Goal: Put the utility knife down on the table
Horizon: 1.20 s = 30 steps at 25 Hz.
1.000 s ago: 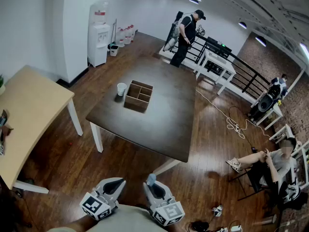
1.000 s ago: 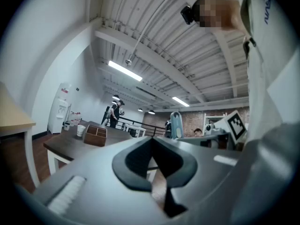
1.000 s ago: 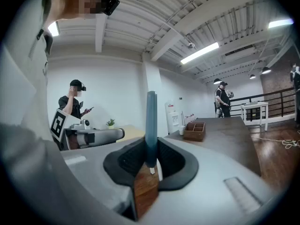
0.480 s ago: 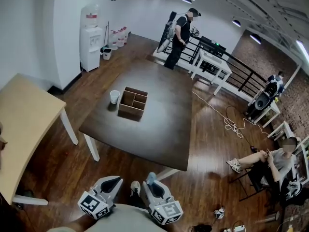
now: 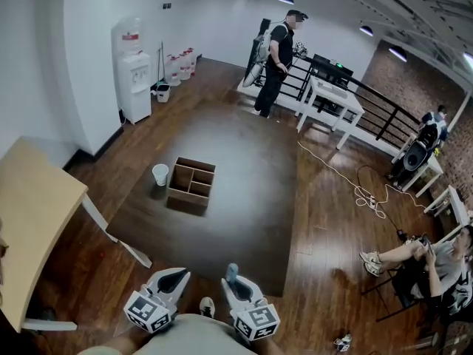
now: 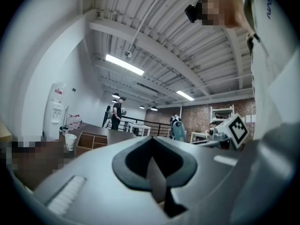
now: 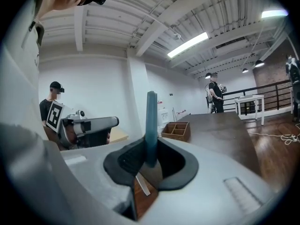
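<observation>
A blue utility knife (image 5: 231, 273) stands upright between the jaws of my right gripper (image 5: 234, 282), which is shut on it; in the right gripper view its handle (image 7: 151, 123) rises straight up from the pads. My left gripper (image 5: 176, 278) hangs beside it at the bottom of the head view, jaws closed together with nothing in them (image 6: 152, 165). Both grippers are over the floor just short of the near edge of the dark brown table (image 5: 244, 205). On the table's left part stand a compartmented wooden box (image 5: 191, 184) and a white cup (image 5: 160, 174).
A light wooden table (image 5: 29, 220) is at the left. A water dispenser (image 5: 134, 76) stands by the far wall. One person (image 5: 281, 50) stands beyond the table, another (image 5: 436, 261) sits at the right. A white cable (image 5: 355, 187) runs over the floor.
Both grippers and the head view have advanced toward the dark table; its near edge now lies just ahead of the jaws. The knife stays held upright in the right gripper.
</observation>
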Motion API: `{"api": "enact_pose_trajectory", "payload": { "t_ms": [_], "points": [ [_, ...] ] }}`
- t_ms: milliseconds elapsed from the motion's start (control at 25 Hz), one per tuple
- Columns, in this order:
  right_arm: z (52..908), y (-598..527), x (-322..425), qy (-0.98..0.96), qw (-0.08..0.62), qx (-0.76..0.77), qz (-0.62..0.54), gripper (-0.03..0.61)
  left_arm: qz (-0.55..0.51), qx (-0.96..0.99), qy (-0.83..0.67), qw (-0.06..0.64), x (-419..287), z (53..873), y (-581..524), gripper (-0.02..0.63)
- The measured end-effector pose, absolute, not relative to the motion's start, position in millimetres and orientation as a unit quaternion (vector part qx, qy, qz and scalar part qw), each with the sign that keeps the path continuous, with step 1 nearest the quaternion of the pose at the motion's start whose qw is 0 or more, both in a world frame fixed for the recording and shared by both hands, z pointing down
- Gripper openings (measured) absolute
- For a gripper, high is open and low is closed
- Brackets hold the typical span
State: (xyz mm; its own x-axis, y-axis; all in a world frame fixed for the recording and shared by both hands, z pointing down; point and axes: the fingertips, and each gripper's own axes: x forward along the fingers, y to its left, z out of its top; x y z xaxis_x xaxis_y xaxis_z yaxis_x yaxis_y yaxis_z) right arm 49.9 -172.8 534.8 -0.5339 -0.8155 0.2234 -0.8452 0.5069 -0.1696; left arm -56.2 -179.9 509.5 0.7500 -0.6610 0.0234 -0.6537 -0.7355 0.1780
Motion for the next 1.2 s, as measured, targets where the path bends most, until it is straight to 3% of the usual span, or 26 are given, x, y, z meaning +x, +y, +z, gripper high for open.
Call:
{"api": "enact_pose_trajectory", "payload": {
  "t_ms": [600,920,1200],
  "points": [
    [663,-285,90,-0.847,0.238,0.418,0.226,0.067,0.05,0.912,-0.369,0.171,-8,597,-298,0.002],
    [739,-284,94,-0.805,0.35,0.371,0.303,0.067,0.078,0.895,-0.377,0.225,-9,634,-306,0.002],
    [764,-284,98,-0.778,0.408,0.356,0.319,0.067,0.083,0.889,-0.379,0.242,-8,644,-310,0.002]
  ]
}}
